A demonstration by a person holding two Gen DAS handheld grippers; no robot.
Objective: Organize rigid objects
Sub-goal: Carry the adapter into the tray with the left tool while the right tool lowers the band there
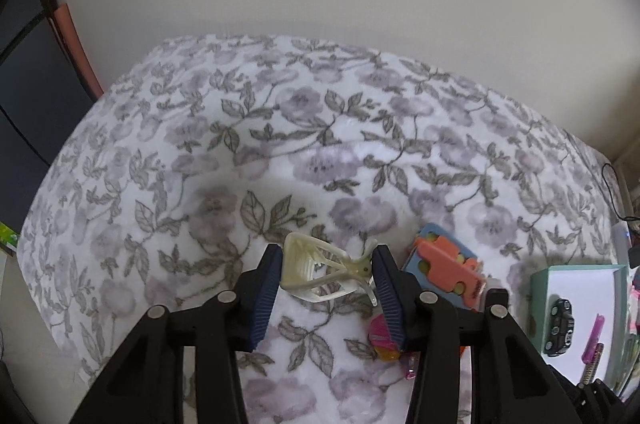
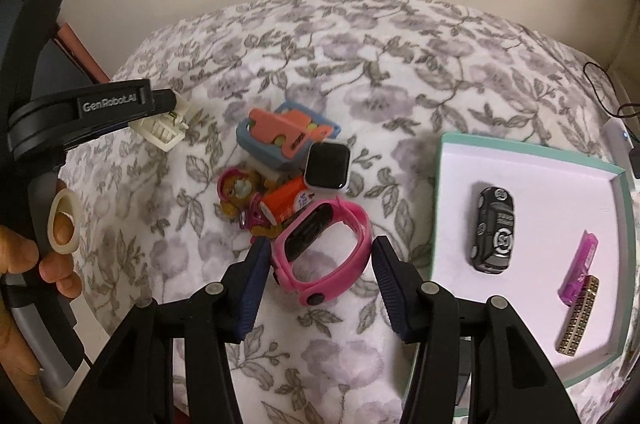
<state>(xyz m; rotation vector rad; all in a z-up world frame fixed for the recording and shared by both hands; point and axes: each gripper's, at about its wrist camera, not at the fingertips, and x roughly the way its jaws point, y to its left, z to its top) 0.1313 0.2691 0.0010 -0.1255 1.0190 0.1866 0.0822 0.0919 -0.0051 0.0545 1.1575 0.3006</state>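
Observation:
My left gripper (image 1: pixel 326 260) is shut on a cream see-through hair claw clip (image 1: pixel 320 272), its blue pads pressing both sides; the clip (image 2: pixel 162 129) shows at that gripper's tip in the right wrist view. My right gripper (image 2: pixel 318 248) stands open around a pink watch band (image 2: pixel 320 252) lying on the floral blanket (image 2: pixel 360 63), pads just off its sides. Behind the band lie an orange tube (image 2: pixel 286 201), a cartoon cat figure (image 2: pixel 238 189), a black square smartwatch (image 2: pixel 327 165) and a blue case with an orange toy (image 2: pixel 286 135). That case (image 1: pixel 444 264) is right of my left gripper.
A white tray with a teal rim (image 2: pixel 440 183) sits at the right, holding a black toy car (image 2: pixel 495 230), a purple piece (image 2: pixel 580 264) and a gold studded clip (image 2: pixel 580 316). A person's hand (image 2: pixel 52 256) grips the left tool's handle. A wall rises behind the bed.

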